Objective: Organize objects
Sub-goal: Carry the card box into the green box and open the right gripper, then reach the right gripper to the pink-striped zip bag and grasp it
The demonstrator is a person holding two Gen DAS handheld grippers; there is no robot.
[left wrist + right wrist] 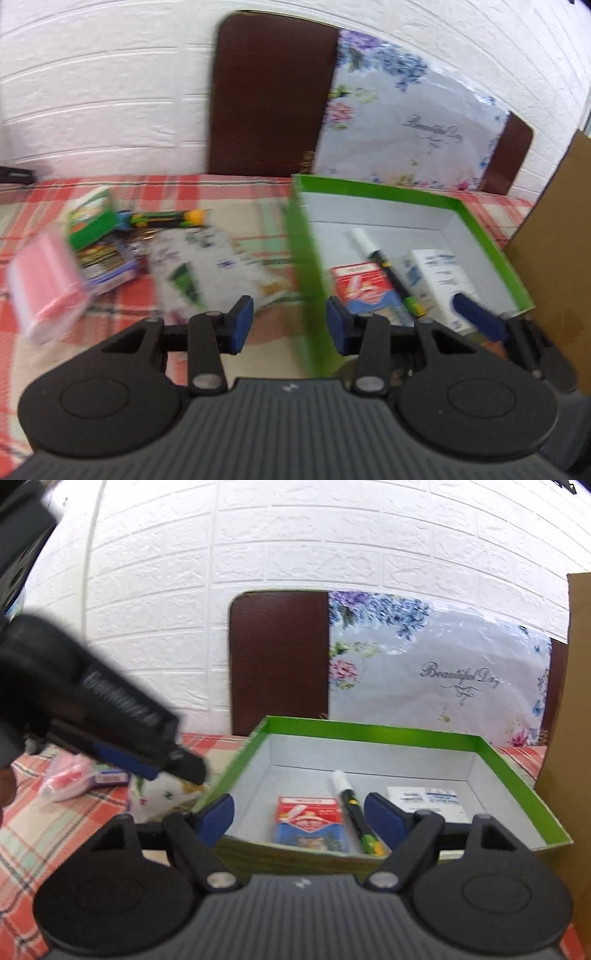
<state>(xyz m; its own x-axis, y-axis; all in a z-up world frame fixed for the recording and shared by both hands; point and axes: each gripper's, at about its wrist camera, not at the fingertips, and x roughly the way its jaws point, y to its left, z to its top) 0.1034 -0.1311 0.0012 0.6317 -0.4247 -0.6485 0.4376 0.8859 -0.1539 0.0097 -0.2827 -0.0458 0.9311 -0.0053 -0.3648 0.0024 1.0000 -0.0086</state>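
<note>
A green box (388, 188) (369, 731) with a pale inside stands on the plaid cloth. In it lie a marker (384, 266) (351, 805), a red-and-blue packet (362, 284) (310, 819) and a white carton (439, 273) (424, 799). My left gripper (290, 326) is open and holds nothing, hovering by the box's left wall. The right wrist view shows it blurred, over a floral pouch (207, 258) (162, 794). My right gripper (299, 821) stands wide open and empty at the box's near wall.
Left of the box lie a pink pouch (44, 284), a small green carton (92, 221), a purple packet (107, 262) and a pen (166, 218). A brown board (273, 96) and a floral bag (410, 125) lean on the white wall. Cardboard (554, 229) stands at right.
</note>
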